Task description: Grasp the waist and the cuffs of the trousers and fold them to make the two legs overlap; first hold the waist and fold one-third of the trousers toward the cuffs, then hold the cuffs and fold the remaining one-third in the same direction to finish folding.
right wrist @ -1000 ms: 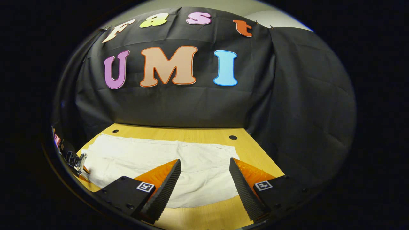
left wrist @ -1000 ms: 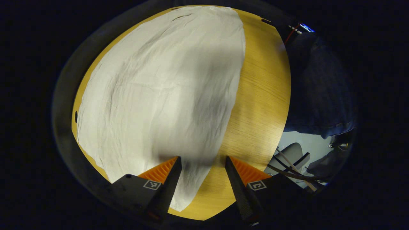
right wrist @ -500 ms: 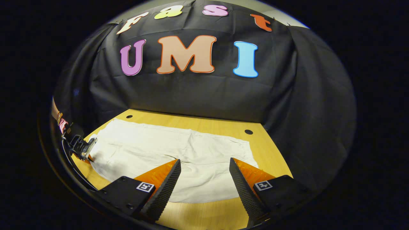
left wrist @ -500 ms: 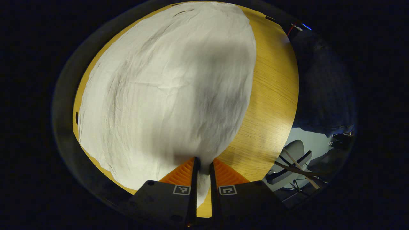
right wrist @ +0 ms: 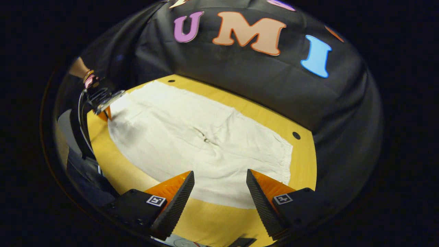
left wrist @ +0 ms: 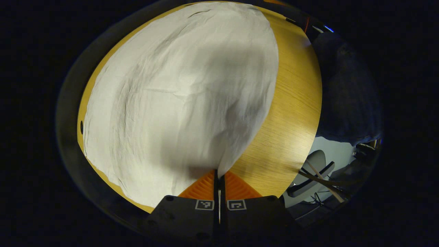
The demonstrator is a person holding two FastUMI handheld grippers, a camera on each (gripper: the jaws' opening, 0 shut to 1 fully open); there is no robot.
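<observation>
Trousers (right wrist: 192, 137) lie flat and pale across the wooden table (right wrist: 305, 164), running from about 10 o'clock to 4 o'clock in the right gripper view; in the left gripper view the cloth spreads from 12 round to 7. Which end is waist and which is cuffs, I cannot tell for sure.

Your left gripper (left wrist: 218, 180) has its fingers pinched together on the near corner of the cloth at 6 o'clock, fabric running straight up out of the pinch. Seen from the right gripper view, that same gripper sits at 10 o'clock on the far-left corner.

Your right gripper (right wrist: 219, 192) hovers with fingers spread wide over the near edge at 6 o'clock, nothing between them.

Judged step: taking the second corner before the legs go over each other. Bring the right gripper down on the near edge towards 4 o'clock, take both layers well inside the hem, then close. Lift both ends level and together; an uneven lift will probably skew the fold. Hold the left pinch firm, since a thin bite may slip.
</observation>
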